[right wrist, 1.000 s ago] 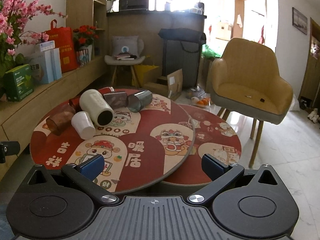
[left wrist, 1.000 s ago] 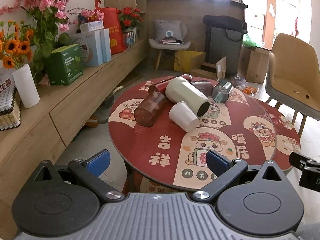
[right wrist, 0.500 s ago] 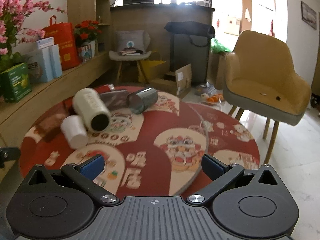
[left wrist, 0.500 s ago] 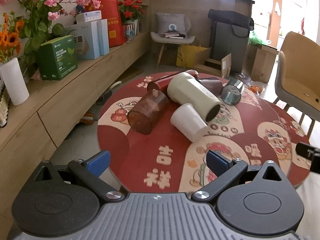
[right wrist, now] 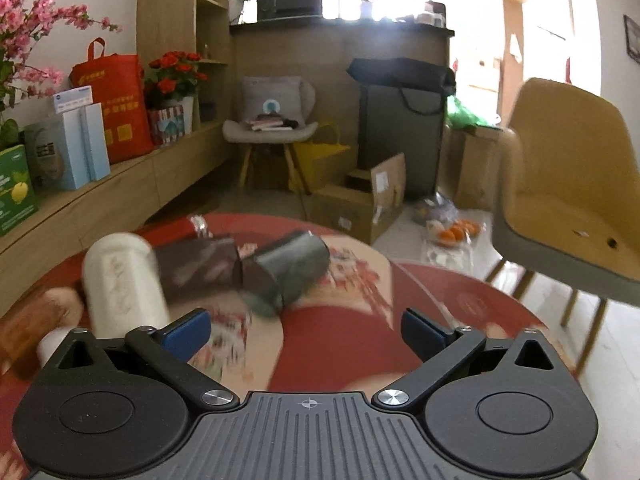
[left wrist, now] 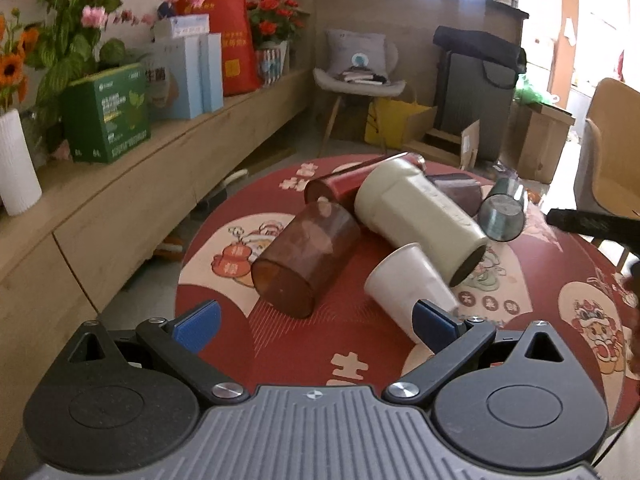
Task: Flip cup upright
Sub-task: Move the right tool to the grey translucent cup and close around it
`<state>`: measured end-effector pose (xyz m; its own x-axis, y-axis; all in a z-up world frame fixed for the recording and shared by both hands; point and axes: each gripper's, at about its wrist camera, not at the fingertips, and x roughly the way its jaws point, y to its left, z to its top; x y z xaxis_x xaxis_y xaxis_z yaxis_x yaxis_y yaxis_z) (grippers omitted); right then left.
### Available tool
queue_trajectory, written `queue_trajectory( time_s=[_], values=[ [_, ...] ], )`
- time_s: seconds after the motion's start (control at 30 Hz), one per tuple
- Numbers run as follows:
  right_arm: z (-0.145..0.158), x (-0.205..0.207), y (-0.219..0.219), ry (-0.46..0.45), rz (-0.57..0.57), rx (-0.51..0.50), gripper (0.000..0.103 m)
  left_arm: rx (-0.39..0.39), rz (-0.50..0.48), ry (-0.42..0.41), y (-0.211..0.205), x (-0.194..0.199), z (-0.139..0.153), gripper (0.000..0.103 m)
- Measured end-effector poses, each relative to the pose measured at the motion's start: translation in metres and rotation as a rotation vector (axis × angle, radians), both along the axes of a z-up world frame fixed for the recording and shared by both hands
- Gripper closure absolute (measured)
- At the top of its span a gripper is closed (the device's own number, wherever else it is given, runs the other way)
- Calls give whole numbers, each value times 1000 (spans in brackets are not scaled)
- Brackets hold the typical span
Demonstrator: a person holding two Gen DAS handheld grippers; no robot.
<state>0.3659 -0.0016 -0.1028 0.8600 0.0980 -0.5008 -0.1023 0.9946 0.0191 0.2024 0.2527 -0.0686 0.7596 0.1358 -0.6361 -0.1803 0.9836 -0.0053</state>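
Cups all lie on their sides in a cluster on the round red table (left wrist: 360, 360), none upright. Brown see-through cup (left wrist: 304, 256) sits nearest the left gripper (left wrist: 316, 322), open mouth toward the camera. White paper cup (left wrist: 408, 288) is just right of it, its lower end hidden behind the left gripper's right fingertip (left wrist: 434, 322). Big cream tumbler (left wrist: 420, 216) lies diagonally behind both, touching the white cup, dark mouth pointing lower right. Red bottle (left wrist: 352, 184) and a dark maroon cup (left wrist: 456, 192) are behind the tumbler; grey cup (left wrist: 502, 214) is at the far right of the pile. Left gripper is wide open, holding nothing, hovering at the near table edge with the brown cup roughly between its fingers' line of sight. Right gripper (right wrist: 306, 326) is also wide open and empty, over the table, grey cup (right wrist: 286, 276) ahead of it and tumbler (right wrist: 124, 280) to its left; right view is motion-blurred. Yellow chair (right wrist: 568, 208) stands beside the table on the right; wooden shelf (left wrist: 120, 200) with boxes and flowers runs along the left.
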Motion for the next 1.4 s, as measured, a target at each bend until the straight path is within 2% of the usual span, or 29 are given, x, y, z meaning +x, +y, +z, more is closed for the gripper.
queue_trajectory(
  time_s=[0.17,0.3,0.53,0.7,0.83,0.93,1.03,1.13,1.4],
  values=[
    [-23,49,32,-31,48,-103,5,-24,15,2,10,8,-5,0],
    [-37,70,55,-33,85,-190,5,-37,23,10,14,11,-9,0],
    [-52,98,69,-24,68,-228,6,-49,25,26,16,12,-14,0],
    [-49,95,63,-23,69,-141,7,-57,29,27,19,11,-15,0],
    [-31,89,54,-74,61,-90,6,-68,31,29,20,11,-16,0],
    [-18,95,41,-80,11,-53,6,-69,33,27,22,11,-15,0],
    [-17,111,25,-25,-71,5,8,-72,33,24,23,11,-15,0],
    [-27,127,14,52,-131,70,13,-74,31,26,23,11,-15,0],
    [-54,144,15,167,-159,191,16,-76,30,31,23,12,-18,0]
  ],
)
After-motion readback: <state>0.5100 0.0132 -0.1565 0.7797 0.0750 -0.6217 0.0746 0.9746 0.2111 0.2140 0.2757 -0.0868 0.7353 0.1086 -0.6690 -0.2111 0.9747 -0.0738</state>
